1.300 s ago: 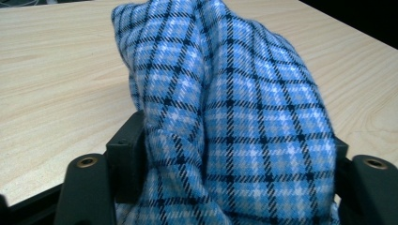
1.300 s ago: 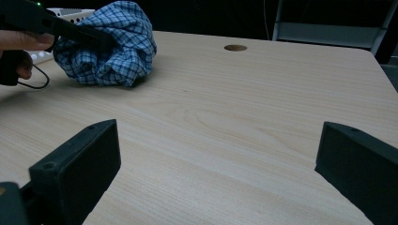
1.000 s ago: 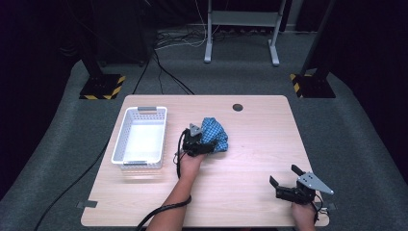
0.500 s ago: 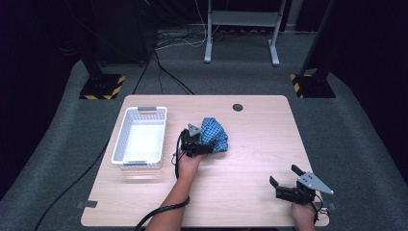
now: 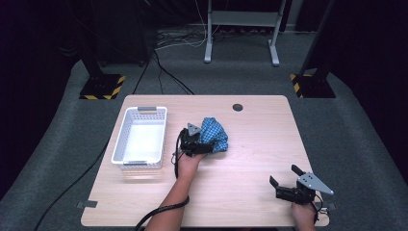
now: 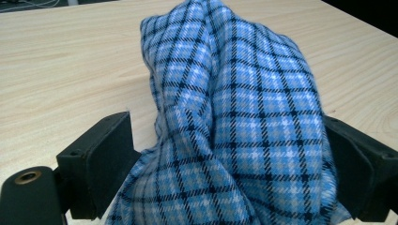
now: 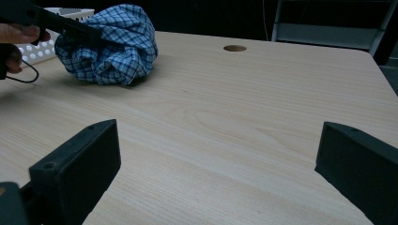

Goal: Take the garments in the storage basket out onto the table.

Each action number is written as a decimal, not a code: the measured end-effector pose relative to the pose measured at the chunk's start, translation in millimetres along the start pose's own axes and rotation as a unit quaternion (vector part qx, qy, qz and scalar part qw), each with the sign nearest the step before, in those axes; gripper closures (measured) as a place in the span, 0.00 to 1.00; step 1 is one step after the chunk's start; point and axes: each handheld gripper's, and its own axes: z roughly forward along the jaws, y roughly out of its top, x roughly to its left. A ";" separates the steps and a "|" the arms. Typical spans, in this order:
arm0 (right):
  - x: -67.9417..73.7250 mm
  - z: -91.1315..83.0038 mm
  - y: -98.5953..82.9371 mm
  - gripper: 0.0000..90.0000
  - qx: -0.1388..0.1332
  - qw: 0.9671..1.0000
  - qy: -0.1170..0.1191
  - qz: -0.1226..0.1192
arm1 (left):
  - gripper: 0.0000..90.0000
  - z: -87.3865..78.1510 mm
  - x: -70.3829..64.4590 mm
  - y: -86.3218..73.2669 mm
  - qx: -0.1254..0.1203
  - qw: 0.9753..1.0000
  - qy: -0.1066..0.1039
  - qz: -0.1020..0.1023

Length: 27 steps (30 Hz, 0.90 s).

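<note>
At the middle of the table (image 5: 250,144), the left gripper (image 5: 201,146) was found set against the near-left side of the bunched blue checked cloth (image 5: 214,134). Compared with the high views taken a second and half a second earlier, almost nothing had moved: cloth, both grippers and the white basket (image 5: 139,139) occupied the same positions. The only difference, if any, was a slight settling of the left gripper into the fabric. My judgement is that the grasp was being made or had just been made, and that no lift had begun; the cloth lay on the tabletop just beside the basket's right wall, not inside it.

The left gripper view supplied what the high view could not. It showed the cloth (image 6: 234,122) bulging between the two black jaws, which stood fairly far apart with fabric pressed against both inner faces. Whether they had finished closing on it could not be told with certainty, but the cloth was plainly held between them. From above, the gripper's grey plate covered this contact.

The right gripper (image 5: 287,185) was at the near right corner of the table, well apart from the cloth, its jaws spread wide with bare wood between them. The right gripper view added a low side look at the cloth (image 7: 110,44), showing it as a rounded heap with the basket (image 7: 40,49) behind it and a hand (image 7: 16,40) beside it.
</note>
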 end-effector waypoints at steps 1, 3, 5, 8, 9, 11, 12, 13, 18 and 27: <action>0.0 0.0 0.0 0.00 0.000 1.000 0.000 0.000 | 0.11 -0.5 0.1 0.7 0.000 1.000 0.000 0.001; 0.0 -0.1 0.0 0.00 0.000 1.000 0.000 0.000 | 0.11 -2.5 -0.4 2.8 -0.005 1.000 0.000 0.001; 0.1 0.0 0.0 0.00 0.000 1.000 -0.001 0.000 | 0.11 -4.7 -0.8 5.1 -0.009 1.000 0.001 0.004; 0.2 0.0 0.0 0.00 0.000 1.000 -0.001 0.000 | 0.11 -8.9 -1.6 10.2 -0.019 1.000 0.002 0.005; 0.2 0.0 0.0 0.00 0.000 1.000 -0.001 0.000 | 0.11 -10.6 -1.6 12.1 -0.022 1.000 0.002 0.005; 0.1 0.0 0.0 0.00 0.000 1.000 -0.001 0.000 | 0.11 -13.6 -1.6 15.6 -0.027 1.000 0.002 0.004; 0.1 0.0 0.0 0.00 0.000 1.000 -0.001 0.000 | 0.11 -15.1 -1.8 17.2 -0.030 1.000 0.002 0.004; 0.1 0.1 0.0 0.00 0.000 1.000 -0.001 0.000 | 0.11 -16.7 -1.6 18.8 -0.032 0.999 0.002 0.005; 0.1 0.0 0.0 0.00 0.000 1.000 -0.002 0.000 | 0.11 -23.6 -1.1 26.2 -0.043 0.999 0.001 0.005; 0.2 0.0 0.0 0.00 0.000 1.000 -0.003 0.001 | 0.11 -35.0 -1.4 39.2 -0.061 0.998 0.002 0.010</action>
